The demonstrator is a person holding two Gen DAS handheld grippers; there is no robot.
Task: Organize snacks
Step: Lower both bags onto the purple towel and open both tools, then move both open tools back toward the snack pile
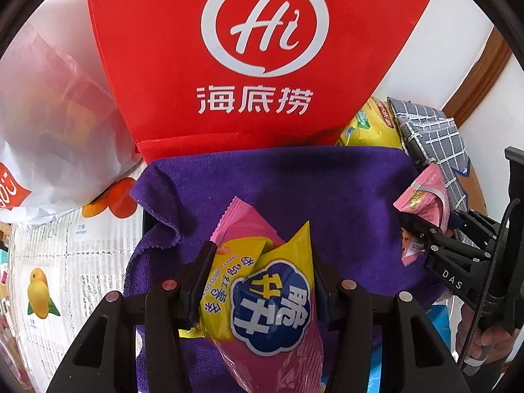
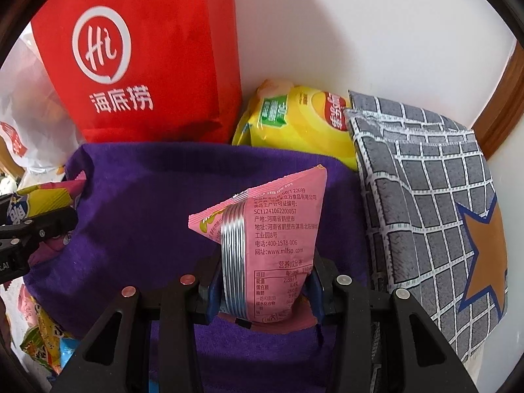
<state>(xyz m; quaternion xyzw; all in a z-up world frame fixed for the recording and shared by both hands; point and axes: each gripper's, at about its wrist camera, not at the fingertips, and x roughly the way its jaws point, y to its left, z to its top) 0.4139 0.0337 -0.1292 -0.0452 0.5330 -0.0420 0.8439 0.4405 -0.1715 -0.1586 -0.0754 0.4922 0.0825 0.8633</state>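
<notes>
My left gripper (image 1: 262,281) is shut on a pink and yellow snack packet (image 1: 271,308) with a blue cloud label, held above a purple towel (image 1: 294,180). In the same view my right gripper (image 1: 416,229) sits at the right edge, clamped on a small pink packet (image 1: 425,196). In the right wrist view that right gripper (image 2: 262,281) is shut on the pink packet (image 2: 281,229), its printed back facing me, also over the purple towel (image 2: 147,196). My left gripper (image 2: 49,219) with its yellow packet (image 2: 39,199) shows at the left edge.
A red bag (image 1: 229,49) with a white logo stands behind the towel. A yellow chip bag (image 2: 294,121) and a grey checked cloth (image 2: 425,196) lie at the right by the white wall. A white plastic bag (image 1: 49,124) and a fruit-print tablecloth (image 1: 65,262) are at the left.
</notes>
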